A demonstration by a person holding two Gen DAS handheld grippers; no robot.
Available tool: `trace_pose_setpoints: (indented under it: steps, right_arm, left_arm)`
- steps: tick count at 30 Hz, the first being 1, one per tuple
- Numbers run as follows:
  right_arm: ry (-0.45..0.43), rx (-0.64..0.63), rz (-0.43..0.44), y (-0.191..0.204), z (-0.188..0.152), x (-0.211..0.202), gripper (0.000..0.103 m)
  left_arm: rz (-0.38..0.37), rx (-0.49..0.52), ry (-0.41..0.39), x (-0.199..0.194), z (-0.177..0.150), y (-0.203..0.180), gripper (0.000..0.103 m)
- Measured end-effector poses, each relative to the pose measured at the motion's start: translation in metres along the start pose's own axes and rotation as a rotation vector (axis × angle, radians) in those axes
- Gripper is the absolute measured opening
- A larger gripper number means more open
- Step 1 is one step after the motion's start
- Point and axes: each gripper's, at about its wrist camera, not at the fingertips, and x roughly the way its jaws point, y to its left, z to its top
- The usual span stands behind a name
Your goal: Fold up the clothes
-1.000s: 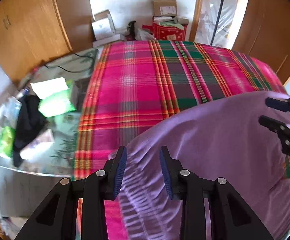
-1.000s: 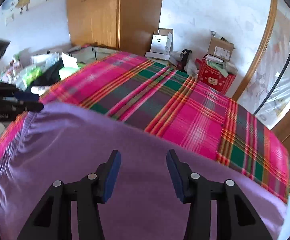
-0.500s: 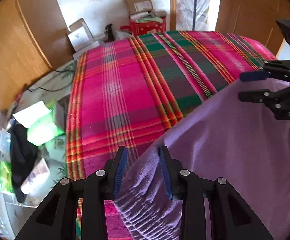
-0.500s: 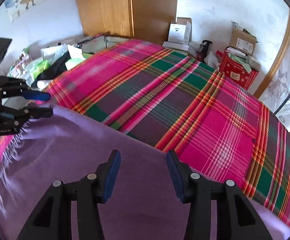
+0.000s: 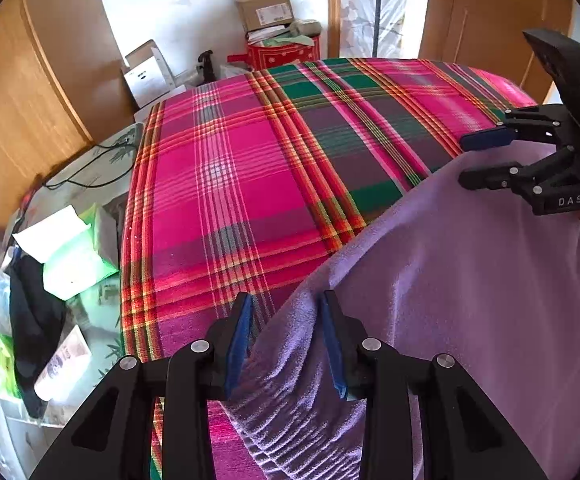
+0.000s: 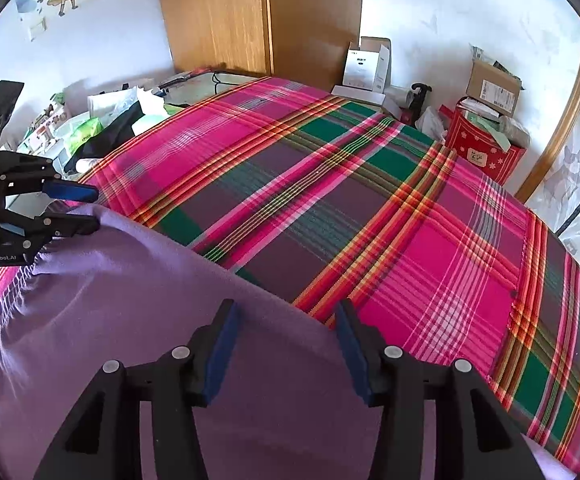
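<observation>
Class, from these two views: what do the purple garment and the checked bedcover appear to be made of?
Purple garment: soft knit or fleece, probably; matte, fuzzy nap along its edge, gathered ribbing near the left tongs.
Checked bedcover: woven cloth, perhaps cotton; flat, matte, with visible thread lines.

lilac garment [image 5: 470,280]; pink-green plaid bedspread [image 5: 250,168]
</observation>
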Motion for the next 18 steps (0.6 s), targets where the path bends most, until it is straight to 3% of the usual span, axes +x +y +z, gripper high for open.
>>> trace_pose_setpoints:
  steps: [8,11,14,18]
  right_arm:
    - [-0.006,0.007,0.007,0.001,-0.003,-0.002,0.048]
    - [-0.005,0.008,0.016,0.002,-0.004,-0.004,0.04]
    - [-0.009,0.019,0.029,0.003,-0.007,-0.006,0.019]
    - [-0.024,0.044,0.018,0.006,-0.011,-0.011,0.009]
  left_arm:
    - [-0.027,-0.026,-0.013,-0.001,-0.004,0.0,0.034]
    - [-0.01,0.019,-0.023,-0.001,-0.005,-0.007,0.025]
    - [0.004,0.052,-0.026,-0.001,-0.004,-0.014,0.013]
    - [0.029,0.05,-0.032,-0.002,-0.004,-0.017,0.008]
